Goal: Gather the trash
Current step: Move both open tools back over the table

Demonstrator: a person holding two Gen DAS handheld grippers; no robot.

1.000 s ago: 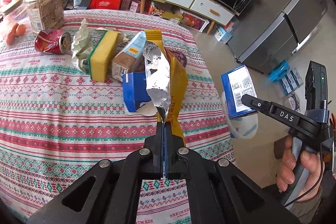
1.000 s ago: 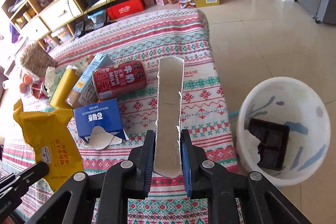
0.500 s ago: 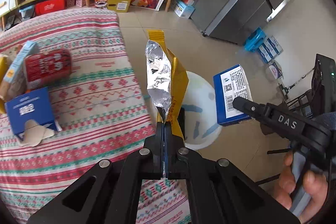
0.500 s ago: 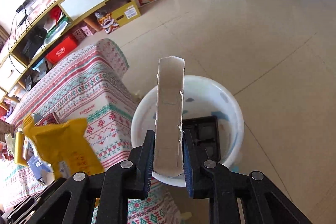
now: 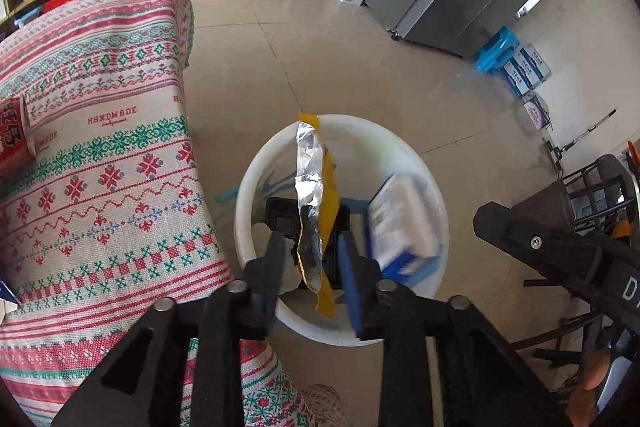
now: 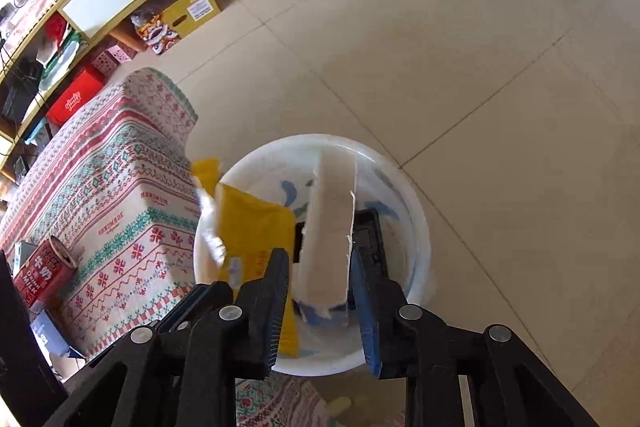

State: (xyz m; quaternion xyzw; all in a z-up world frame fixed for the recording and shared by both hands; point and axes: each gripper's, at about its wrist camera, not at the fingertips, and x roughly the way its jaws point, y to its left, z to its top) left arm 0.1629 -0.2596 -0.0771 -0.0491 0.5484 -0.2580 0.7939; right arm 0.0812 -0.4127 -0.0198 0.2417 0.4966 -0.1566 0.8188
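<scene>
Over white bin (image 5: 434,195): blue box (image 5: 400,223) face readable only left view.

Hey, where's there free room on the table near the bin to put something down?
The tablecloth is bare from the corner above the bin back to the red can. The bin is crowded: black tray, yellow wrapper and blue box dropping between both open grippers, left and right.

Bare floor (image 6: 500,87) lies open far and right of the white bin (image 6: 416,211); the cloth-covered table (image 6: 120,195) crowds its left, touching or not unclear.
</scene>
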